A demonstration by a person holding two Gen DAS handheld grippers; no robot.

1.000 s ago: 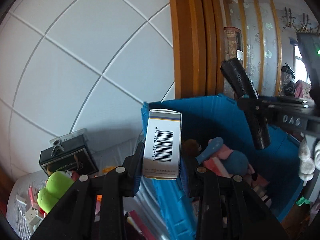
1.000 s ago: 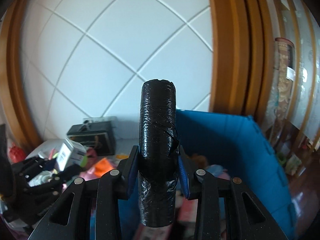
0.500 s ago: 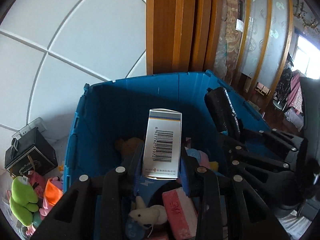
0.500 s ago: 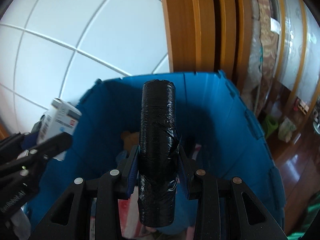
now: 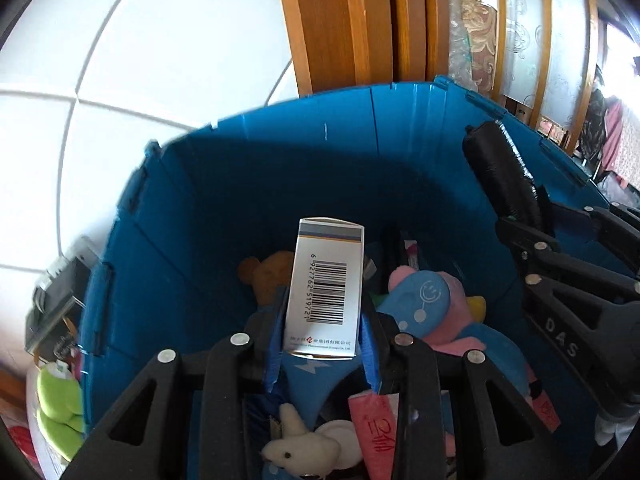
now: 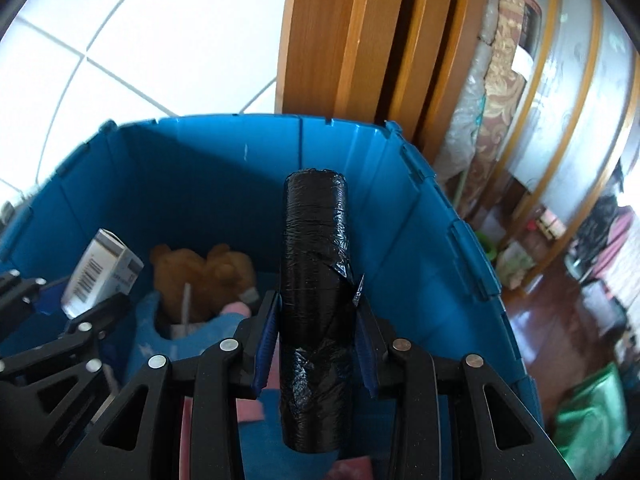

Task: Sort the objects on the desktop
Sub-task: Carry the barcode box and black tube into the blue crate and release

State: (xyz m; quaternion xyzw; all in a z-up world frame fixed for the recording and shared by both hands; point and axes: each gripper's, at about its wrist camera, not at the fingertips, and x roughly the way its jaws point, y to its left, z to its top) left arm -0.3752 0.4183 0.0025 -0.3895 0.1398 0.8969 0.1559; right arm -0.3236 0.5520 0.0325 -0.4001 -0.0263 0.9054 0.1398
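- Left gripper (image 5: 323,330): clenched on one white barcode box (image 5: 326,286), centre frame, above the blue bin (image 5: 256,184).
- Right gripper (image 6: 316,340): grasping one black roll (image 6: 315,280), centre frame, over the same bin.
- Risk: releasing too high, bouncing off the plush toys (image 5: 432,304) and over the rim; grippers colliding, being near each other.
- Count: two grippers, one box, one roll, one bin.
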